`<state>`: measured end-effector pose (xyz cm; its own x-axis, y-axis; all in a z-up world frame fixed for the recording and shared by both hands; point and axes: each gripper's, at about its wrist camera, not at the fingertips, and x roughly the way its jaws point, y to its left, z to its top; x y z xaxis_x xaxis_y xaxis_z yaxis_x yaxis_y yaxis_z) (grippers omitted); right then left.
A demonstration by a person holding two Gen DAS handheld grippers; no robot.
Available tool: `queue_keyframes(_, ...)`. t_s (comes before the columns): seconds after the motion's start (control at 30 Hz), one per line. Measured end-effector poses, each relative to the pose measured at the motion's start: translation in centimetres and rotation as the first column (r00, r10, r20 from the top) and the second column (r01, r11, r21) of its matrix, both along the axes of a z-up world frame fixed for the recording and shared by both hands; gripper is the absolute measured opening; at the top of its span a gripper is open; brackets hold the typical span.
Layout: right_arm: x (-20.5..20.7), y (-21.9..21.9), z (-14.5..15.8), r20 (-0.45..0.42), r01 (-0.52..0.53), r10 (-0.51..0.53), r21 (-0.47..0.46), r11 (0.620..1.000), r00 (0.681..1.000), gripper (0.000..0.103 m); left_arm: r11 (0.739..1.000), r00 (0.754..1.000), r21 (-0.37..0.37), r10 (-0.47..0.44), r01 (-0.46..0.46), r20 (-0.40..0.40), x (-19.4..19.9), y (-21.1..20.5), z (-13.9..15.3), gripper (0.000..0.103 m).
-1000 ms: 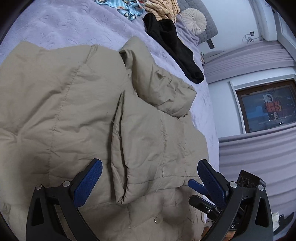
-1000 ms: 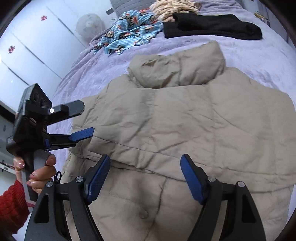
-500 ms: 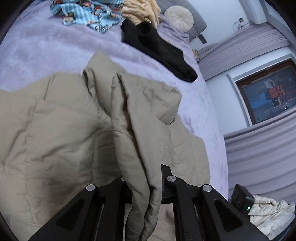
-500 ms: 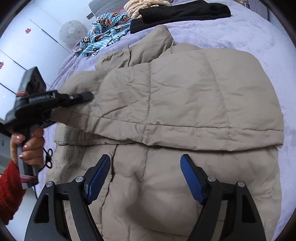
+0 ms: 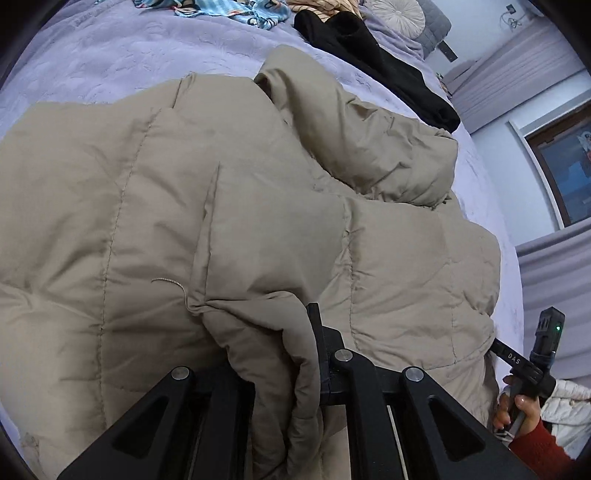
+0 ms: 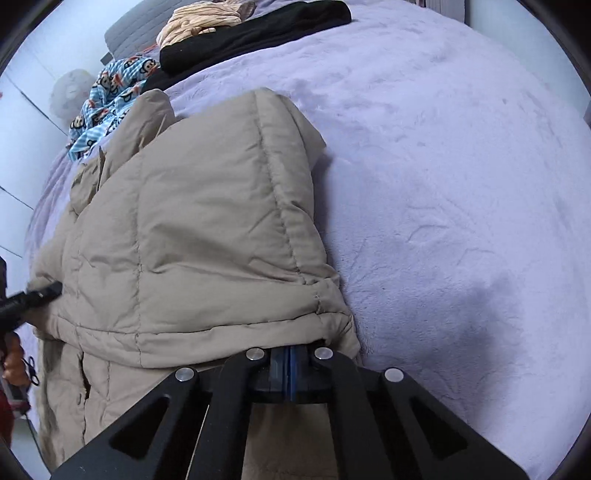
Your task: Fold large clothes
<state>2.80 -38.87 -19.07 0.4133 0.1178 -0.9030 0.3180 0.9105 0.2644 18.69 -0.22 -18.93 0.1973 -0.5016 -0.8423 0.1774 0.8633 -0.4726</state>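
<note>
Lilac bed (image 6: 461, 184) — both jaws clamp beige jacket (image 5: 258, 221)

A beige quilted puffer jacket (image 5: 258, 206) is spread over a lavender plush bed cover (image 6: 461, 184). A plain black garment (image 5: 373, 55) and a light blue cloth printed with cartoon monkey faces (image 6: 107, 99) are seen beyond, beside a cream striped fabric (image 6: 192, 22). A red knitted sleeve (image 5: 537, 443) is shown.

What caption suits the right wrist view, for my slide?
Right claw shut at the edge of a tan puffer jacket on a lilac bedspread.
</note>
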Motion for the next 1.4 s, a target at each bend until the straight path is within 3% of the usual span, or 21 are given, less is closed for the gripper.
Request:
queue_keyframes(0.13,-0.1,0.7,0.0,0.002,-0.011,0.011,-0.046,0.999,1.000,0.000,0.997,1.000,0.081,0.015,-0.017,0.027,0.0,0.9,1.4,0.020)
queue_keyframes(0.3,0.1,0.9,0.8,-0.033,-0.001,0.001,-0.007,1.000,0.999,0.000,0.968,0.989,0.231,0.066,-0.096,0.133,-0.4,4.2,4.3,0.048)
queue_keyframes(0.37,-0.6,1.8,1.8,-0.056,-0.028,0.027,-0.018,0.999,0.998,0.006,0.963,0.985,0.247,0.071,-0.110,0.160,-0.5,5.4,5.3,0.048)
queue_keyframes(0.47,-2.4,4.5,3.8,-0.066,-0.127,0.124,-0.041,0.991,0.990,0.008,0.972,0.982,0.203,0.079,-0.114,0.173,-0.7,6.1,6.9,0.048)
queue_keyframes(0.53,-3.5,5.6,5.4,-0.026,-0.163,0.162,-0.050,0.985,0.986,0.008,0.981,0.981,0.167,0.064,-0.095,0.181,-0.7,5.1,7.8,0.048)
queue_keyframes(0.67,-1.3,3.6,7.9,0.088,-0.084,0.091,-0.084,0.993,0.992,0.008,0.985,0.981,0.166,0.004,-0.037,0.196,-0.5,1.8,7.6,0.049)
queue_keyframes(0.77,2.6,1.3,7.3,0.124,-0.037,0.038,-0.012,0.999,0.992,0.008,0.973,0.981,0.230,-0.018,-0.027,0.191,0.2,-0.6,4.9,0.048)
queue_keyframes(0.83,4.9,1.2,6.2,0.122,-0.046,0.050,-0.039,0.998,0.991,0.008,0.959,0.983,0.281,-0.015,-0.037,0.181,0.7,-1.2,2.4,0.049)
queue_keyframes(0.93,7.4,1.1,2.5,0.049,-0.049,0.053,-0.081,0.996,0.997,0.007,0.965,0.981,0.260,-0.017,-0.034,0.192,1.2,-1.9,0.8,0.049)
queue_keyframes(1.03,7.7,-0.3,0.1,0.045,0.001,0.001,-0.037,0.999,0.999,0.006,0.956,0.976,0.292,-0.054,-0.011,0.212,1.4,-2.9,0.5,0.049)
queue_keyframes(1.17,7.4,-0.6,0.0,0.050,0.029,-0.027,-0.028,0.999,0.998,0.006,0.947,0.980,0.321,-0.047,-0.018,0.194,1.2,-2.8,1.4,0.049)
queue_keyframes(1.4,5.0,1.3,3.0,0.040,-0.032,0.039,-0.171,0.985,0.998,0.009,0.938,0.979,0.342,-0.017,-0.055,0.203,-2.4,0.3,3.4,0.049)
